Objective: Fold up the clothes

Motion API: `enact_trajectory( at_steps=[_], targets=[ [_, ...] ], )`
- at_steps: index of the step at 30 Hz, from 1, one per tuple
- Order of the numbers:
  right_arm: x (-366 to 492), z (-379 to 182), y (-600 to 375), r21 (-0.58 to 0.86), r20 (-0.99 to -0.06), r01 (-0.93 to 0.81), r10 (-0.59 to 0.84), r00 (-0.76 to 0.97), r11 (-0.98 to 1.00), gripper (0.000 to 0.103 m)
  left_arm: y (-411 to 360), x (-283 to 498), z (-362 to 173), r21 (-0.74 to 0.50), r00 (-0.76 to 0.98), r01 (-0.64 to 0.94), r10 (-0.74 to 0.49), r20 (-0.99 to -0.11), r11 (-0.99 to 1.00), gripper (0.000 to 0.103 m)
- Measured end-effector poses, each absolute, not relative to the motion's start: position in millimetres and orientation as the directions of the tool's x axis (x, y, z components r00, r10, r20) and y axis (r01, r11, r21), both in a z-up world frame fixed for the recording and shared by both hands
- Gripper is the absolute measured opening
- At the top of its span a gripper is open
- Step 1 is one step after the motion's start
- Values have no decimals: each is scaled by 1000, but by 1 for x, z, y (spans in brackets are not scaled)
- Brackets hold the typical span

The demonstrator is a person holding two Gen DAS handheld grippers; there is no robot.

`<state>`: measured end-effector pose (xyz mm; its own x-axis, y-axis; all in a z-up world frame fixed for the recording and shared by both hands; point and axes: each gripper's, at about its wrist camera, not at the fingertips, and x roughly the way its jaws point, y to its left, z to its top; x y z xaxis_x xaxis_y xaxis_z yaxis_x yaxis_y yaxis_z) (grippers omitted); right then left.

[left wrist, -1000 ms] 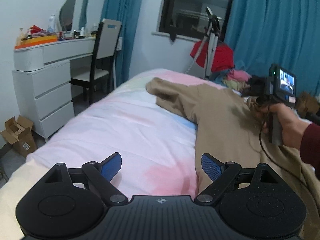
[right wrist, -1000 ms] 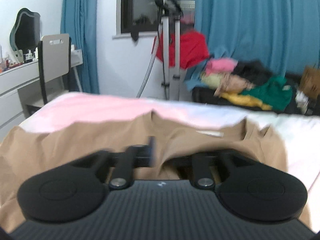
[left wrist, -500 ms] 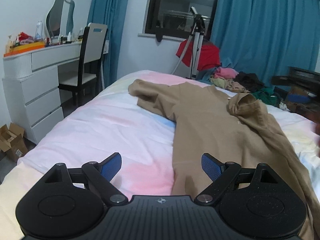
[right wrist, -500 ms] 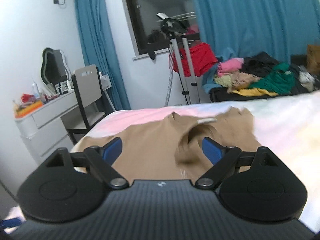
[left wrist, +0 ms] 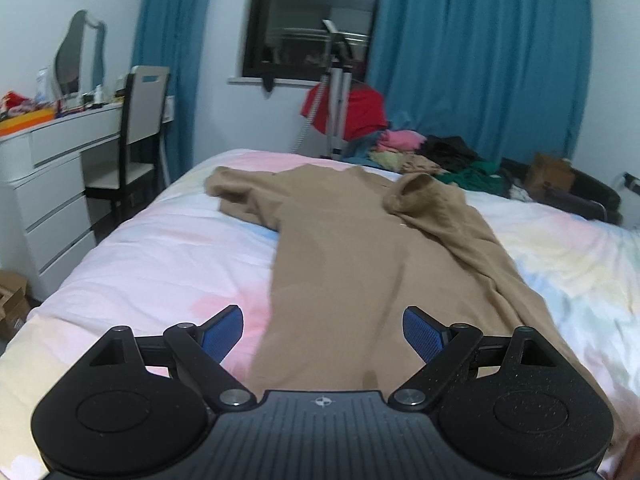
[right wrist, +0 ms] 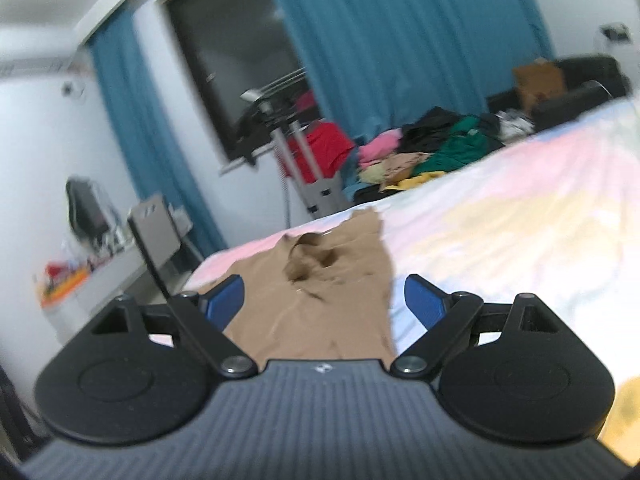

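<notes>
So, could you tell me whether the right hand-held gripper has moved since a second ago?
Yes. The right hand-held gripper has pulled back and tilted: the shirt collar, then right at its fingers, now lies further ahead.

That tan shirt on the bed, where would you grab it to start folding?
Probably the right sleeve, which lies folded across the tan shirt near the collar. Its edge is raised in a loose fold, so fingers could close on it from the right, over the bare bedsheet. Both the left gripper and right gripper are open and empty.
</notes>
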<state>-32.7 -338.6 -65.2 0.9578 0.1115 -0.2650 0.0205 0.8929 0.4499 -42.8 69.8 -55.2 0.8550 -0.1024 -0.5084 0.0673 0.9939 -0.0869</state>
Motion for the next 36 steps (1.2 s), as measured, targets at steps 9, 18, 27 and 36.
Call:
enact_trajectory(
  at_steps=[9,18,27,36],
  targets=[
    [-46,-82,-390,555,-218,72,62,974,829,89,-17,-39,-48,-214,754,276,-349,-556,937,87],
    [-40,-100,-417,641,-204,60,95,974,765,89,-112,-25,-94,-382,547,441,-581,-602,812,76],
    [-26,-111,-416,684,-222,15,189,956,730,89,-128,-17,-142,-496,413,418,-645,-643,761,60],
    [-18,-115,-409,665,-261,19,208,943,747,89,-128,-10,-163,-616,314,411,-739,-597,672,24]
  ],
)
